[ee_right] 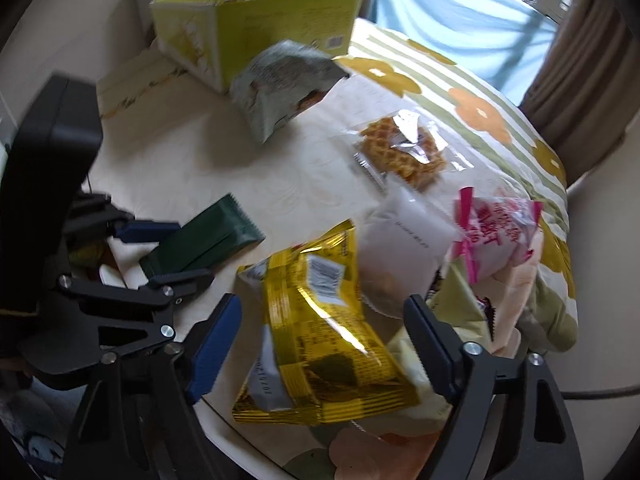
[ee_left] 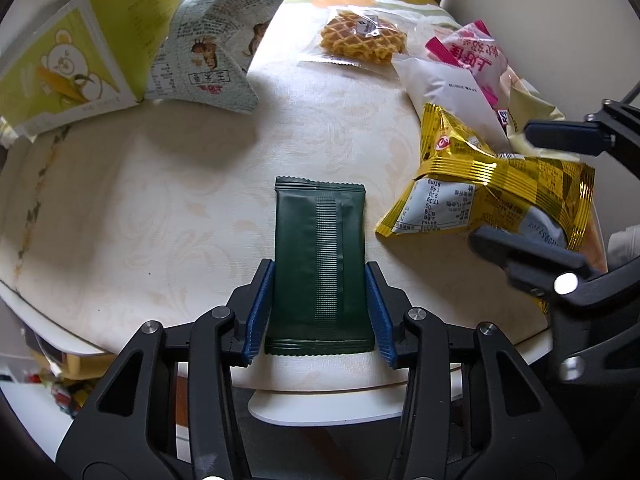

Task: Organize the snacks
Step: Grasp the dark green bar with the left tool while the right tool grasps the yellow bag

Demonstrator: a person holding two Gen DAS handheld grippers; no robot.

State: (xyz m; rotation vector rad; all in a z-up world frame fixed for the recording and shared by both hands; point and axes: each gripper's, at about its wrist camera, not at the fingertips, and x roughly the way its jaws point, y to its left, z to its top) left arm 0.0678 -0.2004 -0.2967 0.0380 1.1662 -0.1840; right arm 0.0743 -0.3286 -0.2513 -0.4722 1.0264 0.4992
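Two grips under way: left gripper (ee_left: 320, 312) clamped across green packet (ee_left: 320, 264), long axis running straight ahead; right gripper (ee_right: 320, 344) apart, straddling gold bag (ee_right: 320, 344) crosswise on table (ee_left: 160, 200), unpinched.

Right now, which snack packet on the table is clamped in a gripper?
The flat dark green foil packet, pinched between the left gripper; the other packets lie ungripped.

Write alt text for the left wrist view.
The left hand-held gripper is shut on a dark green snack packet lying on a cream tablecloth. To its right, the right hand-held gripper straddles a yellow snack bag; a wrapped waffle and an open yellow-green box sit behind.
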